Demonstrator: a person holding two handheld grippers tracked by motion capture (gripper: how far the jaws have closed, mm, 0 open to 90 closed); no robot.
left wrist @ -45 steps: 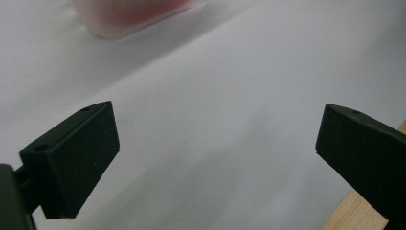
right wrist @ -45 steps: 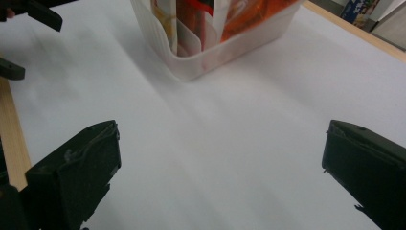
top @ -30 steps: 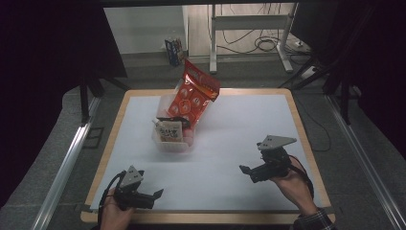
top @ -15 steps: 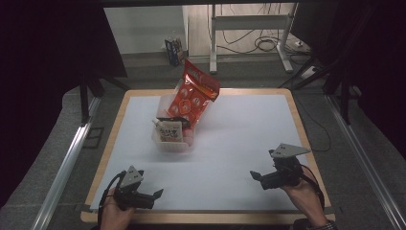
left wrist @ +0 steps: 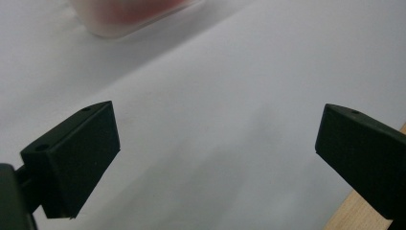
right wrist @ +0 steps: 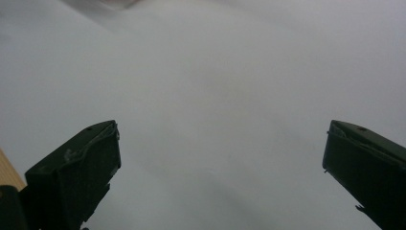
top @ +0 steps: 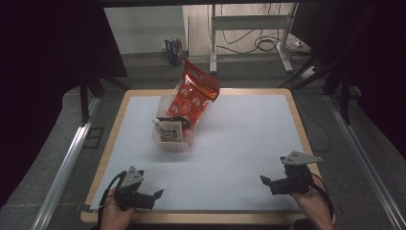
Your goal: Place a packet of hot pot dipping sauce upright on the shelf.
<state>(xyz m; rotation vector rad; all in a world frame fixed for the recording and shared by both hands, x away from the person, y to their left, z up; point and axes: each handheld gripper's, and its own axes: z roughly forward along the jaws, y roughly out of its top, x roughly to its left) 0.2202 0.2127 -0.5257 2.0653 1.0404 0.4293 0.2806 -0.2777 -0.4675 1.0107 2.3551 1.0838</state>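
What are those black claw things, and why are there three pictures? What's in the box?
A person sits at a white table holding a hand tool in each hand. Each tool is a gripper with two black jaws that pinch. The left gripper and the right gripper both rest near the person's edge, jaws wide open, holding nothing. The big picture comes from a camera up high, looking down. The other two come from small cameras riding on each gripper, so you see its own jaws with the table between them. On the table stands a clear plastic box with snack packets inside. A red bag sticks up out of it.
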